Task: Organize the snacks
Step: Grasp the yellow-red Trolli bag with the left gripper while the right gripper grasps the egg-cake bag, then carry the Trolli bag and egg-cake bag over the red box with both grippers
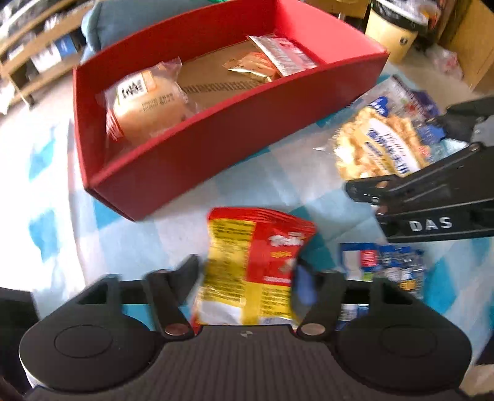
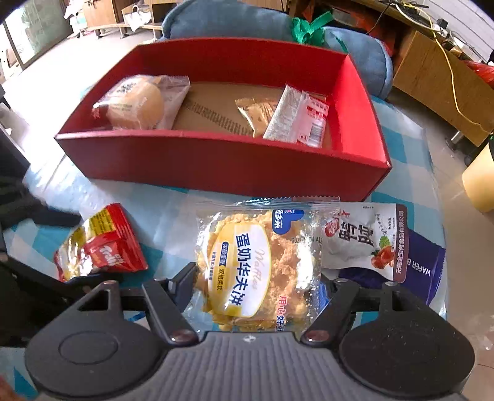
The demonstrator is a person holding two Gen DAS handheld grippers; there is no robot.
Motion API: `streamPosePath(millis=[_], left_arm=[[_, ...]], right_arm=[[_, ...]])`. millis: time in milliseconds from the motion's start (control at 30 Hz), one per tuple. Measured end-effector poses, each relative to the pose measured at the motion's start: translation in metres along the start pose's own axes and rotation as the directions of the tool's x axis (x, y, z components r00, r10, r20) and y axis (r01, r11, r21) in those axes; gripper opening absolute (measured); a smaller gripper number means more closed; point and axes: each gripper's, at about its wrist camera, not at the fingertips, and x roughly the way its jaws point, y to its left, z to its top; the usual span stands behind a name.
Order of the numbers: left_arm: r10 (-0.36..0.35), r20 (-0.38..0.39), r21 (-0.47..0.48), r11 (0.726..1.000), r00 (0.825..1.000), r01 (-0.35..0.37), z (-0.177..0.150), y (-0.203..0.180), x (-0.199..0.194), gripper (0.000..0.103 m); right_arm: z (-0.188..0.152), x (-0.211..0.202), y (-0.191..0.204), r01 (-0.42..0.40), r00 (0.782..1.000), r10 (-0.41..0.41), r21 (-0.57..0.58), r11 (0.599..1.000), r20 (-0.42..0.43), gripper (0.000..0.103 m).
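Observation:
My left gripper (image 1: 247, 271) is shut on a red and yellow snack packet (image 1: 262, 246), which stands up between the fingers, blurred by motion, just above the checked cloth. The same packet shows at the left of the right wrist view (image 2: 108, 243). My right gripper (image 2: 256, 280) is shut on a clear waffle packet (image 2: 256, 256) lying on the cloth. Behind both sits an open red box (image 2: 216, 157) holding a wrapped bun (image 2: 139, 101), a gold sachet (image 2: 256, 114) and a white and red packet (image 2: 299, 120). The box's middle floor is bare cardboard.
A white packet with a strawberry print (image 2: 364, 237) and a dark blue wafer packet (image 2: 423, 268) lie right of the waffles. A blue and white packet (image 1: 386, 265) lies beside my left fingers. Blue cushions (image 2: 231, 21) sit behind the box. The table edge runs along the right.

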Motion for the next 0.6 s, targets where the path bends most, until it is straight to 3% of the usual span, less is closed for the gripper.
streamPosePath(millis=[367, 600], left_arm=[[0.058, 0.041, -0.024, 0.998, 0.997, -0.057, -0.001, -0.004, -0.013, 0.057], [0.056, 0.077, -0.033, 0.998, 0.995, -0.054, 0.002, -0.005, -0.023, 0.056]], right_arm=[[-0.003, -0.02, 0.005, 0.029, 0.999, -0.028, -0.025, 0.999, 0.044, 0.07], [-0.004, -0.029, 0.004, 0.042, 0.996, -0.041, -0.018, 0.999, 0.078, 0.07]])
